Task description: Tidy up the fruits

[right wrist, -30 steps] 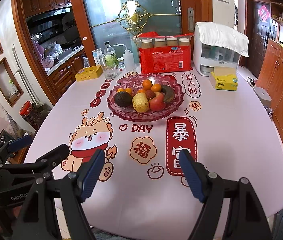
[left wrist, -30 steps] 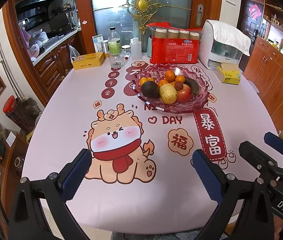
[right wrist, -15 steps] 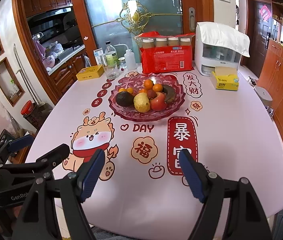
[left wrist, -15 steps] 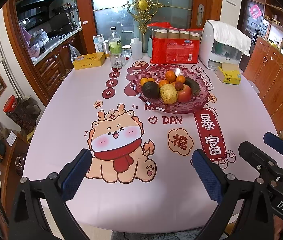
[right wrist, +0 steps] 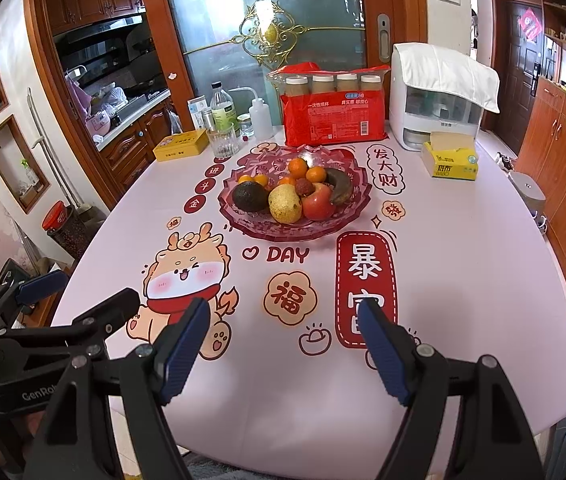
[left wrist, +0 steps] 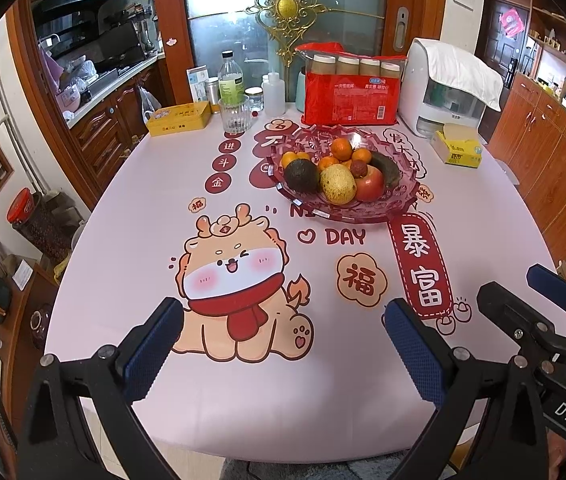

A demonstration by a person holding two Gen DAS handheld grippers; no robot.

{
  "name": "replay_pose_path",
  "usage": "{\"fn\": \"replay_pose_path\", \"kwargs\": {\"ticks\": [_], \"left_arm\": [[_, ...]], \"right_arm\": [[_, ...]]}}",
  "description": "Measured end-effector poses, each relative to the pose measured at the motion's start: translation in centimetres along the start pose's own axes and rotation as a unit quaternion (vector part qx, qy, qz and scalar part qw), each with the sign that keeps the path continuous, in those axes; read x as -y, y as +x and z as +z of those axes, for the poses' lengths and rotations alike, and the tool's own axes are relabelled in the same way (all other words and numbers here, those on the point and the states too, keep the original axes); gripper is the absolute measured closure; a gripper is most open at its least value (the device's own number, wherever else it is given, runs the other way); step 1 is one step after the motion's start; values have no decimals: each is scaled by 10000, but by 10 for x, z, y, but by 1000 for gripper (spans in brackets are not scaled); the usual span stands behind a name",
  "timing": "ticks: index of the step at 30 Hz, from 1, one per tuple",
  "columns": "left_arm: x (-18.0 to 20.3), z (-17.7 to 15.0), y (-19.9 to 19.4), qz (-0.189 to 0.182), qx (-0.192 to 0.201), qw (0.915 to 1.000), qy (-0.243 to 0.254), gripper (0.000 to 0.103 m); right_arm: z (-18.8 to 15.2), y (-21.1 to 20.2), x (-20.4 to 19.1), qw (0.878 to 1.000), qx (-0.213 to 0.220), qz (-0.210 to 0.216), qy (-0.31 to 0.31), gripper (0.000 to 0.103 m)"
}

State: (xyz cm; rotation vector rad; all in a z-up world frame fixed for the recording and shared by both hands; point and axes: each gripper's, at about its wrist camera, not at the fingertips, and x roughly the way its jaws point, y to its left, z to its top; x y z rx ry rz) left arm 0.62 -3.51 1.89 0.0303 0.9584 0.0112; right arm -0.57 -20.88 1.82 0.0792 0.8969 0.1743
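Observation:
A red glass fruit bowl (left wrist: 407, 204) (right wrist: 243, 224) sits toward the far middle of the pink table. It holds a dark avocado (left wrist: 301, 176) (right wrist: 250, 197), a yellow pear (left wrist: 337, 184) (right wrist: 285, 204), a red apple (left wrist: 370, 184) (right wrist: 319, 201), several small oranges (left wrist: 341, 148) (right wrist: 298, 168) and a dark curved fruit (left wrist: 387, 168) (right wrist: 340, 185). My left gripper (left wrist: 283, 320) hovers open over the near table edge, nothing between its blue pads. My right gripper (right wrist: 283, 320) is open too and empty, just right of the left one and equally far from the bowl.
Behind the bowl stand a red pack of paper cups (left wrist: 350, 88), a white appliance under a cloth (left wrist: 447, 88), a yellow tissue box (left wrist: 459, 148), a glass (left wrist: 235, 114), bottles (left wrist: 231, 80) and a yellow tin (left wrist: 181, 119). Cabinets flank the table.

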Motion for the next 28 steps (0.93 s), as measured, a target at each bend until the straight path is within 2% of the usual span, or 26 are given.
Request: {"fn": "replay_pose_path", "kwargs": {"ticks": [28], "left_arm": [[-5,-14,-5,-40,-125,9998,-156,3]], "right_arm": [[-7,-5,-8,10000,-27,47,20,26]]}}
